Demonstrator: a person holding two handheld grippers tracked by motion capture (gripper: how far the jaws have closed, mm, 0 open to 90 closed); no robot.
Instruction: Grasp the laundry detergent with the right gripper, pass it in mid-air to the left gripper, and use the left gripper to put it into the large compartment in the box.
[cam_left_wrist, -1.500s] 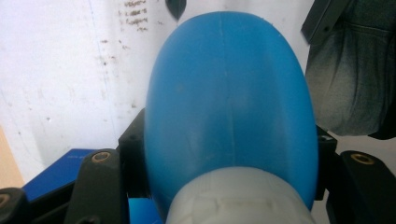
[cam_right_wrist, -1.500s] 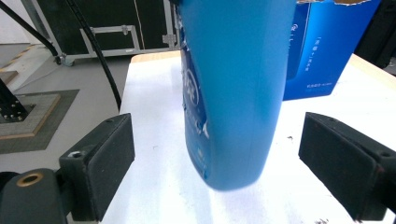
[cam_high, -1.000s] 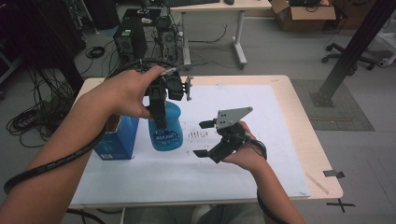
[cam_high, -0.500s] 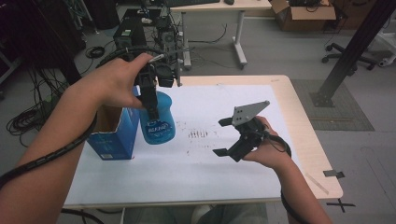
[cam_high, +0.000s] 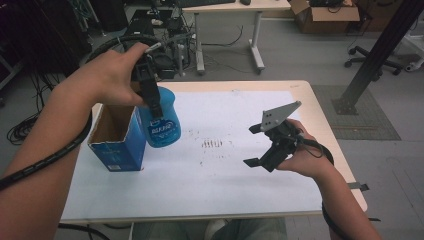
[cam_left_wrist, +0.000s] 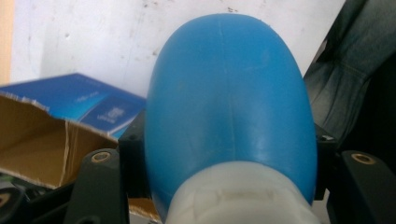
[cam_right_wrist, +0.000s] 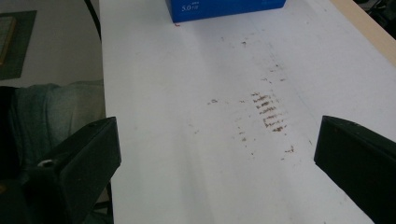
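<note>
Two grippers up on my screen; left gripper (cam_high: 150, 92) is pinching the blue bottle (cam_high: 161, 122) near its neck, held above the table (cam_high: 320, 115) just beside the open blue box (cam_high: 120, 145); right gripper (cam_high: 260, 145) has just been opening, jaws spread, nothing between them.

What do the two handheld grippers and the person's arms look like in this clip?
Both grippers are black with two blocky jaws. The right gripper carries a grey three-cornered plate with small holes on top. A thick black cable trails from the left gripper along the forearm, a thinner one from the right. Both forearms are unsleeved.
</note>
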